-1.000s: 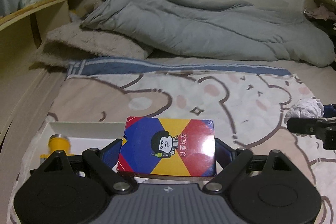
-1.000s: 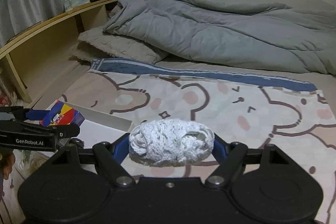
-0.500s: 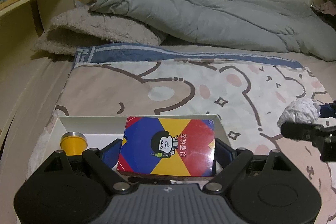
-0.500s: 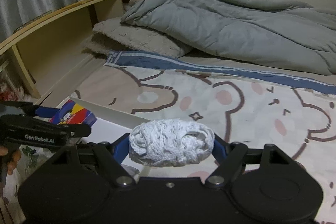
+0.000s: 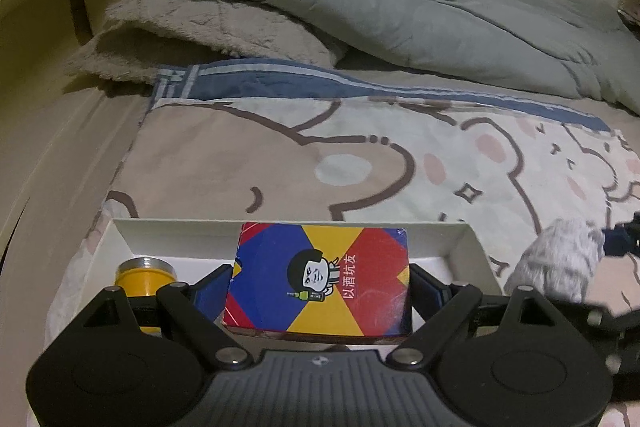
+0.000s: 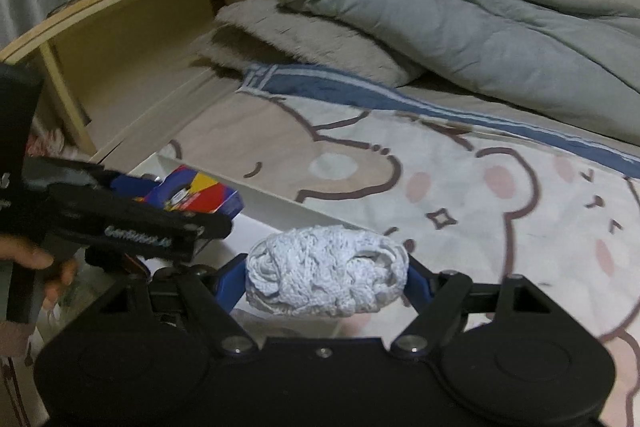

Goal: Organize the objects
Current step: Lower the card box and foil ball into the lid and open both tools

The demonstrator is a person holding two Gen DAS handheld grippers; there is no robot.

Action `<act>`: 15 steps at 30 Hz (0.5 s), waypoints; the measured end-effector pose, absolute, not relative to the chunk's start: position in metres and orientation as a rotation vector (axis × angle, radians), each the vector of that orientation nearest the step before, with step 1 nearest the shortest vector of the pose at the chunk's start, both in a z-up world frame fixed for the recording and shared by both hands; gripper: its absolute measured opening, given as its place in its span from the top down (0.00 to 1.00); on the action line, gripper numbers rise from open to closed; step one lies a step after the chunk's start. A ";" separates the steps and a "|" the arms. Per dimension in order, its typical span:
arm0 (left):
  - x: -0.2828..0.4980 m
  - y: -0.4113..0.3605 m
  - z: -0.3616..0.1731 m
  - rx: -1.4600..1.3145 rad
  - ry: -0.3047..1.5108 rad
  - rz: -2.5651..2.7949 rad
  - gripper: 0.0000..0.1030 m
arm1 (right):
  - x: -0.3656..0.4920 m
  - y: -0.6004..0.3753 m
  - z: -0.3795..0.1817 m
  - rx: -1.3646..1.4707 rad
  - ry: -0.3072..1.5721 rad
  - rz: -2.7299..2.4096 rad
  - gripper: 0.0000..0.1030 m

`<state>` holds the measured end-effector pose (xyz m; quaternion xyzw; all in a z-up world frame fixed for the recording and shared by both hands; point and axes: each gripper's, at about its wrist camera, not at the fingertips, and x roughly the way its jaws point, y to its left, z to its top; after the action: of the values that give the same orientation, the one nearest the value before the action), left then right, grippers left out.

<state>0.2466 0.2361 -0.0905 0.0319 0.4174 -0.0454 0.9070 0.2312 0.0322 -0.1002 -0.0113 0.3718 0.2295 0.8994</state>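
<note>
My left gripper [image 5: 320, 281] is shut on a card box [image 5: 318, 277] printed in blue, yellow and red with a cartoon face, held over the white open box [image 5: 280, 231] on the bed. A yellow jar with a metal lid [image 5: 145, 277] stands inside that box at the left. My right gripper [image 6: 326, 277] is shut on a balled white knitted cloth [image 6: 326, 273], just right of the white box [image 6: 280, 211]. From the right wrist, the left gripper [image 6: 160, 205] with the card box [image 6: 196, 193] shows at the left. The cloth [image 5: 556, 263] appears blurred at the right of the left wrist view.
A cartoon-bear blanket [image 5: 360, 159] covers the bed. A rumpled grey duvet [image 5: 400, 3] and a beige fleece pillow [image 5: 208, 27] lie at the far end. A wooden shelf [image 6: 132, 23] with a bottle and tissue pack runs along the left. A person's hand [image 6: 36, 263] holds the left gripper.
Both grippers have moved forward and down toward the white box. The card box now hangs over the box's inside, and the white cloth has come close to its right edge.
</note>
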 end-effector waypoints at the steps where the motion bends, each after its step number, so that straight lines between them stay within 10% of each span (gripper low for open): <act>1: 0.248 0.238 -0.092 0.060 0.862 -0.086 0.13 | 0.232 0.036 -0.102 -0.030 0.771 0.484 0.23; 15: 0.256 0.243 -0.098 0.066 0.868 -0.069 0.05 | 0.240 0.068 -0.115 -0.096 0.778 0.538 0.10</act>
<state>0.2555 0.2433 -0.0984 0.0321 0.4204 -0.0333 0.9062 0.2400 0.0678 -0.1151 -0.0460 0.3746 0.2588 0.8891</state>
